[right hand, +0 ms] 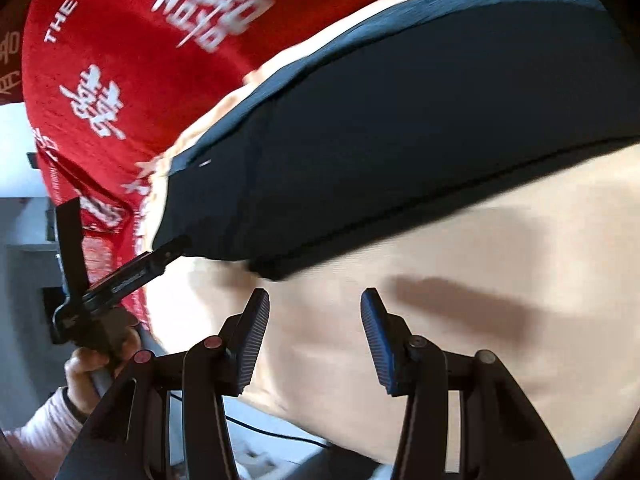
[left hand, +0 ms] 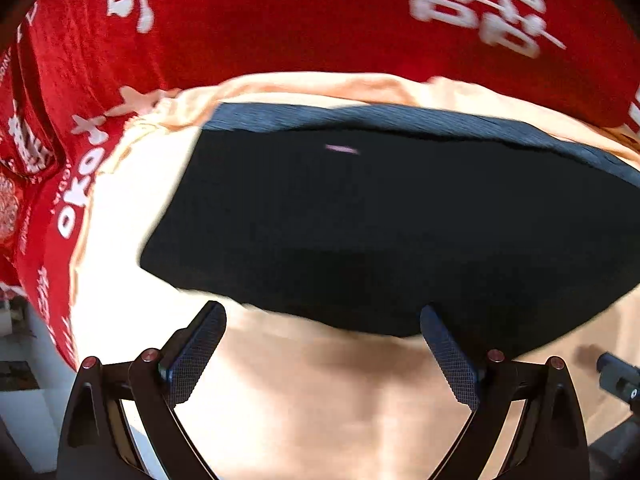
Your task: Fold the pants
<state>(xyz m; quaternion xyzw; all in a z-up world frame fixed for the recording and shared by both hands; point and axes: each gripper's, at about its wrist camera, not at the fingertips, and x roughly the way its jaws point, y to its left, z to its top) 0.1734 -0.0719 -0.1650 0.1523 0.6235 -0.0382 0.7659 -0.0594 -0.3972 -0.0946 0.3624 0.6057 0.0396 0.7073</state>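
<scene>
Across a peach sheet (left hand: 304, 400) over red printed cloth (left hand: 280, 28), the dark pants (left hand: 380, 224) lay folded flat, soft and limp, best pinched at a near corner. Left gripper (left hand: 324, 354) and right gripper (right hand: 316, 340) hovered just short, jaws apart and empty.

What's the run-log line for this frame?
task: fold pants | pants: folded, flat on peach cloth | left gripper: open, empty | right gripper: open, empty

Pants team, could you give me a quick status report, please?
Left gripper open, empty. Right gripper open, empty. Pants folded, flat on peach cloth, near edge just ahead of both. Nothing in the way.
</scene>
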